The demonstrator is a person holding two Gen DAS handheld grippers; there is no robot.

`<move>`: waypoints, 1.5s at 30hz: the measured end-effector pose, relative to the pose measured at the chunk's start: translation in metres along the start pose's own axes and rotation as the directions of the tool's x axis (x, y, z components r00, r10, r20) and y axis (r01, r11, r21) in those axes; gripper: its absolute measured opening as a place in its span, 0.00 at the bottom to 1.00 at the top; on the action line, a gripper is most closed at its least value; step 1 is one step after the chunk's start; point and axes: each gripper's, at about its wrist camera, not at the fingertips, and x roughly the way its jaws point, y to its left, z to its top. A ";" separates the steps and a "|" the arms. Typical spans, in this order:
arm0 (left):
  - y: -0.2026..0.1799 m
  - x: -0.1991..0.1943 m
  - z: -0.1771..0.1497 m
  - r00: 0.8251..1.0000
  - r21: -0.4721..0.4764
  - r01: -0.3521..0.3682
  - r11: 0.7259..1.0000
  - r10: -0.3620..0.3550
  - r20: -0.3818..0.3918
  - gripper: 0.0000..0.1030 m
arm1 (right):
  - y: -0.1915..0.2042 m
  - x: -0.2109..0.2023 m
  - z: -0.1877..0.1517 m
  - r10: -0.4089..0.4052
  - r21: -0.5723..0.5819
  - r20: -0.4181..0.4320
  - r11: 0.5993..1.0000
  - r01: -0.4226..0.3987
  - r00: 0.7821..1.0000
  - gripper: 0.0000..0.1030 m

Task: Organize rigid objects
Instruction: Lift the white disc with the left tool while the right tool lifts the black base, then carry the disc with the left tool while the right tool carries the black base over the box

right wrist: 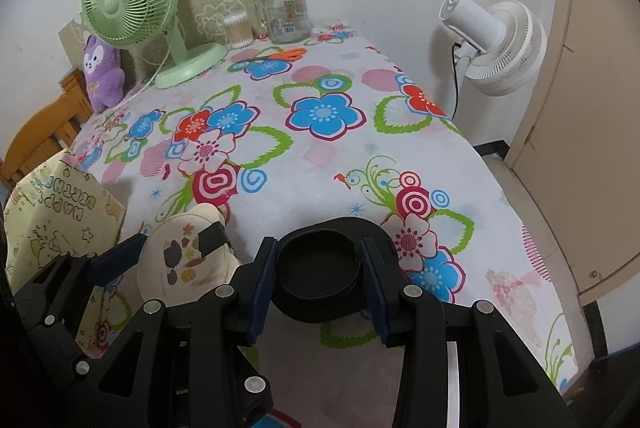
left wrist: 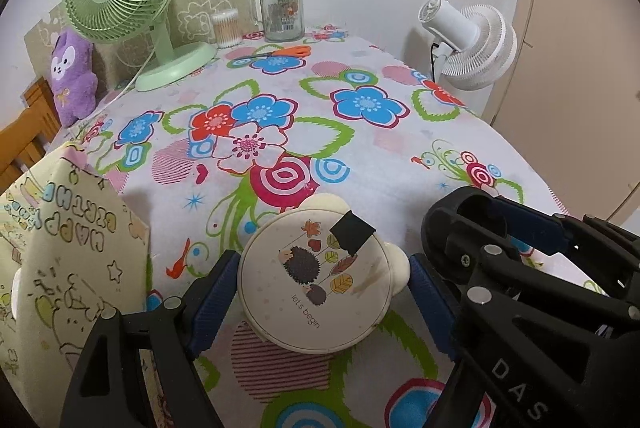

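Between left tongs point(left wrist: 322, 294), cream lid point(left wrist: 316, 280)

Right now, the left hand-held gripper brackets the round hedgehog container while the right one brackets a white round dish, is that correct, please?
Not quite: the dish between the right hand-held gripper fingers is black, not white, as the right wrist view shows. The left hand-held gripper does bracket the round hedgehog container.

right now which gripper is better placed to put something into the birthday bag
Left. The left gripper straddles the cream hedgehog container, right beside the birthday bag. The right gripper, around the black dish, sits farther from it.
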 end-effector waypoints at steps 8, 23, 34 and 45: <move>0.001 -0.014 -0.004 1.000 -0.003 -0.002 1.000 0.002 0.014 0.83 | 0.004 -0.013 -0.003 0.007 0.000 0.015 1.000 -0.007 1.000 0.43; 0.005 -0.049 -0.008 0.999 -0.010 -0.015 1.000 0.016 0.051 0.83 | 0.015 -0.044 -0.006 0.022 0.001 0.052 1.000 -0.022 0.998 0.43; 0.003 -0.077 -0.007 0.996 0.008 -0.003 1.000 0.002 0.084 0.83 | 0.024 -0.073 -0.007 0.012 0.001 0.084 1.000 -0.012 0.996 0.43; 0.010 -0.102 -0.006 0.995 0.007 -0.009 1.000 0.008 0.101 0.83 | 0.038 -0.099 -0.005 0.002 -0.021 0.103 1.000 0.000 0.995 0.43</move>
